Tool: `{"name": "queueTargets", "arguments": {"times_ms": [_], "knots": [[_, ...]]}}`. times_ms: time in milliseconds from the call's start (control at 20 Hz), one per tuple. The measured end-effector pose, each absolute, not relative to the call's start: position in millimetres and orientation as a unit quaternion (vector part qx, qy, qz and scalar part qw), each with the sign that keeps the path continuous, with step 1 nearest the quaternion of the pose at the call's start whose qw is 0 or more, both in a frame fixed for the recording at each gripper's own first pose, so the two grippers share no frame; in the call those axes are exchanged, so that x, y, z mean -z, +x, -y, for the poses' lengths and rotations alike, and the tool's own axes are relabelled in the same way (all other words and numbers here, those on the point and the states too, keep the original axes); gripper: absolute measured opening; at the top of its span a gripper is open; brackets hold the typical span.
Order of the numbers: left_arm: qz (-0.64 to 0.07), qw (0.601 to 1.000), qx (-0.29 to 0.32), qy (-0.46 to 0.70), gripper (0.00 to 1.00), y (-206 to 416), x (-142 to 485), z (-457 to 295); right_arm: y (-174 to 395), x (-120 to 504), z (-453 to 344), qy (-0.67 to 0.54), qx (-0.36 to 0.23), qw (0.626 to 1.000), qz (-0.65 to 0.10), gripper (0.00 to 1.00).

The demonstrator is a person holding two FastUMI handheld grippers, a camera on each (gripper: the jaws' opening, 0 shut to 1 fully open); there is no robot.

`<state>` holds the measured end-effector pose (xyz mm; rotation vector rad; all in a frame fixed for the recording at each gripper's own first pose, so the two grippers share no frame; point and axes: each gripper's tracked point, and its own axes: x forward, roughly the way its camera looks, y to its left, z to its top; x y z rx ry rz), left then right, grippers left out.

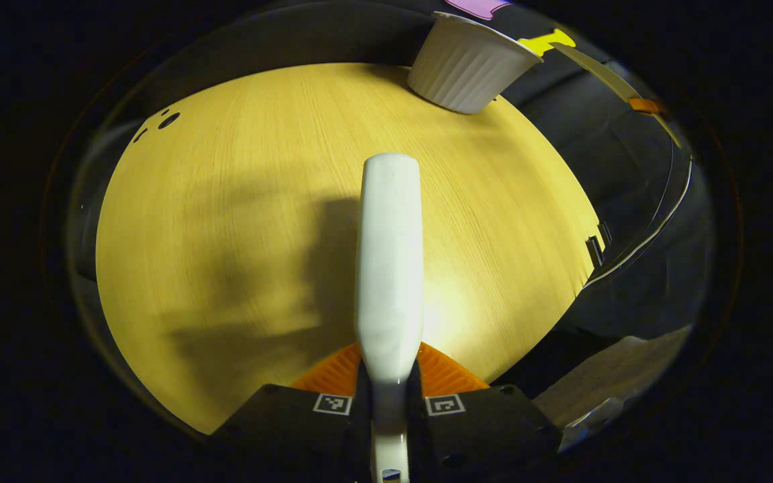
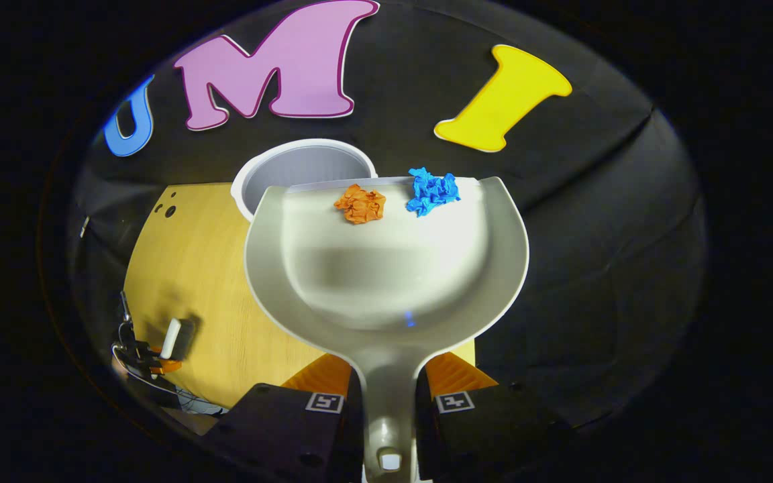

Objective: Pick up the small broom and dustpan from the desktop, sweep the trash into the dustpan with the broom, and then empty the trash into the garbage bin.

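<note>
left gripper (image 1: 390, 396): clamped on broom (image 1: 388, 261) handle, long axis pointing straight ahead over the wooden desktop (image 1: 225, 221); bristles hidden. right gripper (image 2: 390, 396): clamped on dustpan (image 2: 386, 268) handle, pan mouth facing away, over the garbage bin (image 2: 306, 168). orange paper wad (image 2: 359, 203) and blue paper wad (image 2: 432, 190) at the pan's far lip.

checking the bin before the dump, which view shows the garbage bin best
The right gripper view: the garbage bin shows its open mouth behind the dustpan. The left gripper view shows its ribbed outside at the desktop's far edge.
</note>
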<state>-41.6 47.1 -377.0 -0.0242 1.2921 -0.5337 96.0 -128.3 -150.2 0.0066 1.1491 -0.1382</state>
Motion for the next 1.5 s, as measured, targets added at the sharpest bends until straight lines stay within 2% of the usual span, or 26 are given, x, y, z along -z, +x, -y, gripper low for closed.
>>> {"name": "queueTargets", "arguments": {"times_ms": [200, 250, 300, 450, 500, 550, 750, 950, 1000, 1100, 1150, 1350, 1400, 1500], "knots": [[-0.592, 0.771, 0.233, -0.029, 0.25, -46, 379, -58, 139, 151, 127, -0.042, 0.066, 0.823, -0.562, 0.35], [-0.592, 0.772, 0.230, -0.034, 0.25, -48, 379, -61, 146, 155, 124, -0.056, 0.062, 0.817, -0.570, 0.31], [-0.591, 0.773, 0.227, -0.037, 0.25, -49, 381, -64, 149, 156, 123, -0.070, 0.056, 0.810, -0.580, 0.35], [-0.591, 0.776, 0.220, -0.038, 0.25, -54, 384, -69, 164, 165, 115, -0.117, 0.042, 0.780, -0.613, 0.35], [-0.591, 0.776, 0.217, -0.039, 0.25, -56, 385, -69, 167, 167, 113, -0.130, 0.039, 0.770, -0.624, 0.31], [-0.591, 0.776, 0.215, -0.042, 0.25, -57, 384, -70, 170, 169, 112, -0.140, 0.036, 0.758, -0.636, 0.35], [-0.589, 0.779, 0.209, -0.050, 0.25, -59, 384, -73, 181, 171, 114, -0.169, 0.035, 0.725, -0.667, 0.35], [-0.591, 0.777, 0.207, -0.055, 0.25, -62, 385, -72, 185, 170, 109, -0.150, 0.037, 0.727, -0.669, 0.35], [-0.592, 0.777, 0.207, -0.054, 0.25, -63, 386, -71, 183, 170, 110, -0.156, 0.033, 0.724, -0.672, 0.38], [-0.593, 0.776, 0.207, -0.053, 0.25, -62, 388, -71, 183, 173, 112, -0.168, 0.030, 0.720, -0.673, 0.31], [-0.592, 0.777, 0.207, -0.053, 0.25, -62, 387, -70, 185, 174, 113, -0.168, 0.031, 0.723, -0.670, 0.35], [-0.590, 0.779, 0.207, -0.051, 0.25, -58, 387, -70, 188, 169, 108, -0.146, 0.020, 0.740, -0.656, 0.35], [-0.590, 0.779, 0.206, -0.050, 0.25, -57, 386, -71, 189, 168, 108, -0.139, 0.016, 0.747, -0.650, 0.38], [-0.589, 0.780, 0.204, -0.048, 0.27, -56, 386, -71, 189, 162, 106, -0.124, 0.012, 0.763, -0.635, 0.35]]}}
